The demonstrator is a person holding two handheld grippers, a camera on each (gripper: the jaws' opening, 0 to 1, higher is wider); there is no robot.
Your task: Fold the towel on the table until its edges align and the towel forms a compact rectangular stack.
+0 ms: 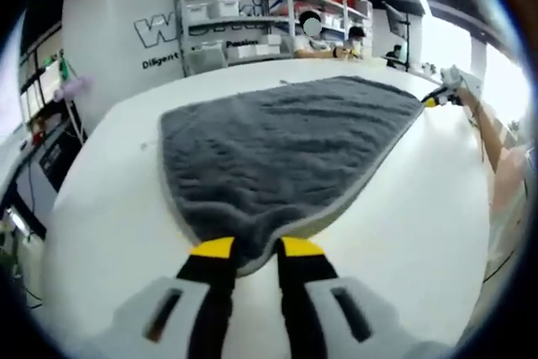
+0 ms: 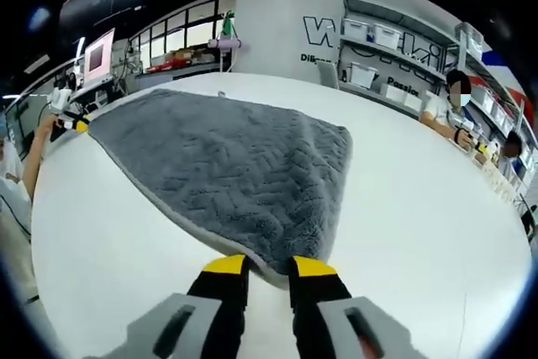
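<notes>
While each of your grippers, left gripper [image 1: 255, 251] and right gripper [image 2: 269, 268], is pinched onto a near corner of the grey towel [image 1: 282, 153] lying flat on the white table [image 1: 403, 216], lift both corners evenly and carry them to the far edge.

wall [image 1: 118, 14]: white, behind the table's far edge, with large dark-outlined lettering and smaller dark words under it.
shelving [image 1: 252, 18]: grey metal rack against that wall, holding pale storage bins [image 1: 223, 7] on several levels.
seated person [image 2: 445, 111]: in a white top, at the table's far right edge in the right gripper view.
monitor [image 2: 98, 55]: pink-lit screen on a bench beyond the table's far left corner.
windows [image 1: 492, 73]: bright, past the table's right side in the left gripper view.
</notes>
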